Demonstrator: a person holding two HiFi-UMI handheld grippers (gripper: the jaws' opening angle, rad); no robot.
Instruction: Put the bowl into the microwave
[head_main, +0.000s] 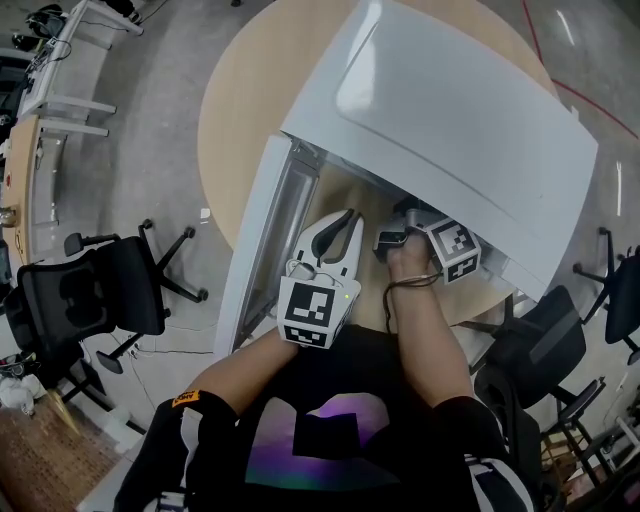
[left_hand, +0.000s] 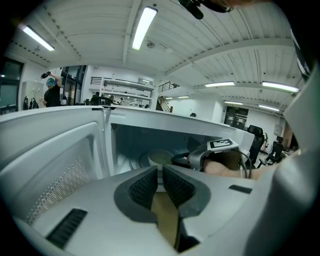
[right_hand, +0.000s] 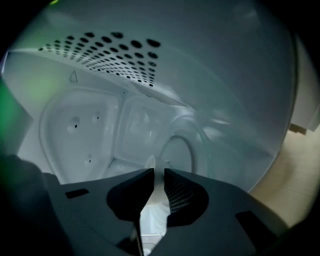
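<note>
Right now the right gripper has its fingers clamped on the rim of the bowl, which sits inside the open microwave. The left gripper hovers just outside the opening, fingers nearly together on nothing, over the round tabletop.

microwave white — table tan — bowl pale | left gripper white, marker cube black-and-white squares

The microwave stands on the table, door open to the left; the bowl sits inside (right gripper at its rim), left gripper before the opening.
</note>
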